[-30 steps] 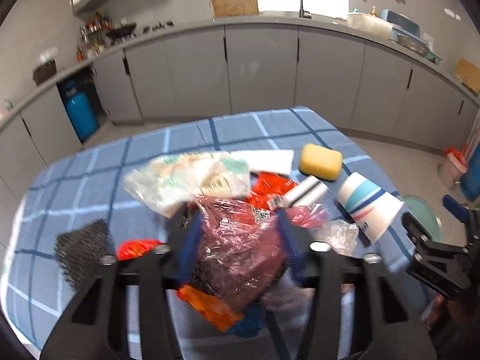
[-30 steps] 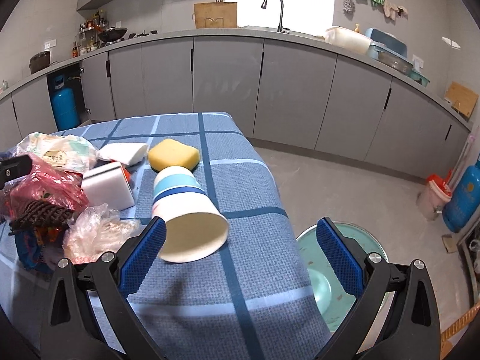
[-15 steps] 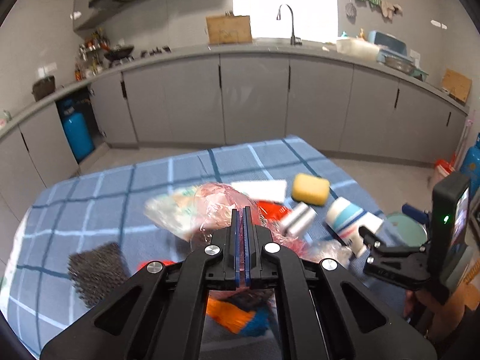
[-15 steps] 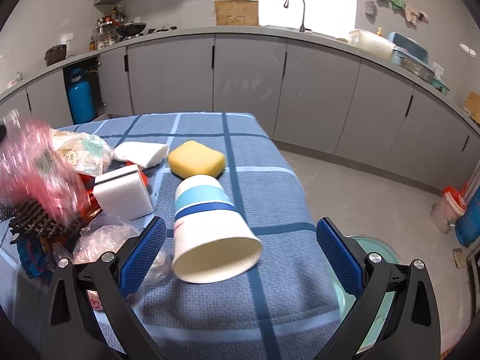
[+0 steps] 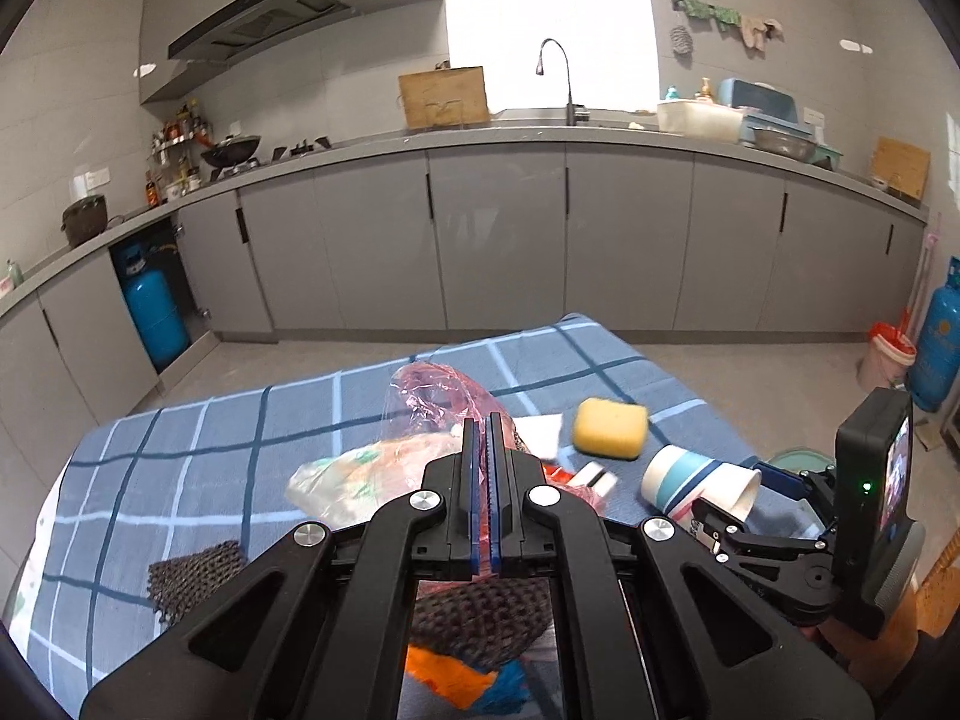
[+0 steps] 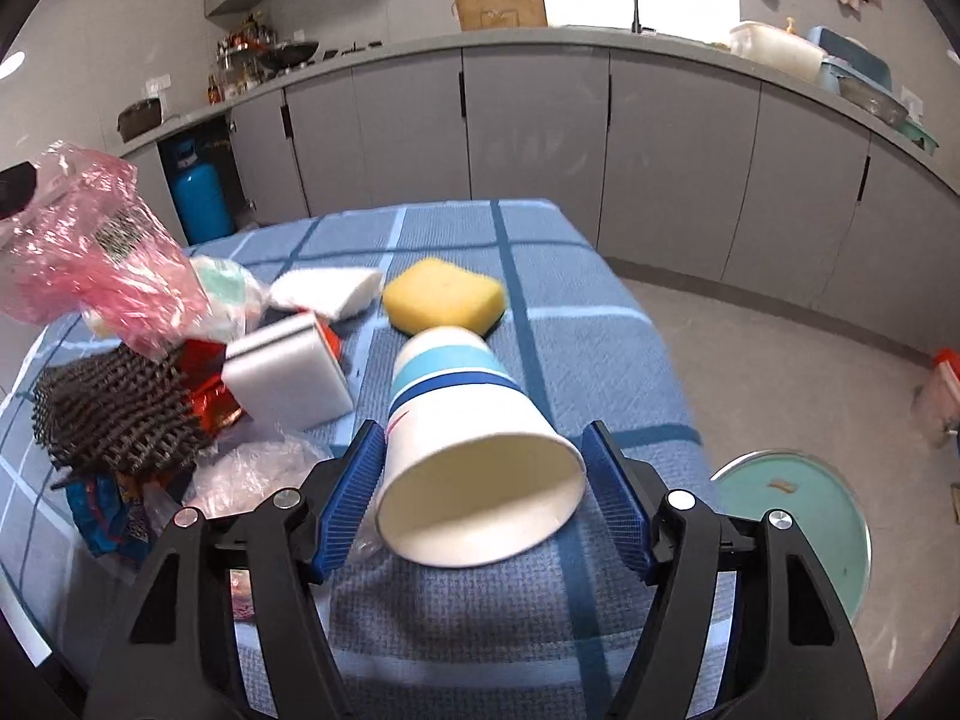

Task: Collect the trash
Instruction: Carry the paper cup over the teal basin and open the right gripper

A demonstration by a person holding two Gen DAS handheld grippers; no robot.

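1. On the blue checked tablecloth (image 6: 540, 276), near its right edge, a paper cup (image 6: 474, 450) lies on its side between my right gripper (image 6: 483, 495)'s blue pads, and that is the piece of trash I am working on.
2. My right gripper is open: both pads sit just beside the cup's rim, one on each side, and I cannot see either one pressing the wall in.
3. To do this well, I judge I should close slowly and evenly near the rim, where the rolled edge is stiffest, and stop as soon as the wall resists; thin paper will likely crush or squirt forward if squeezed hard.
4. I would keep the pads level with the cup's middle height so it does not roll out underneath.
5. The cup's long axis runs away from me along the gripper's line: its open mouth faces the camera, its closed base points at the yellow sponge (image 6: 444, 297) just behind it.
6. My left gripper (image 5: 485, 495) is clamped on a pink plastic bag (image 6: 96, 252), held up above the heap of wrappers, with the pads pressed together on the film.
7. A green bin (image 6: 798, 516) stands on the floor just past the table edge, likely where both go.
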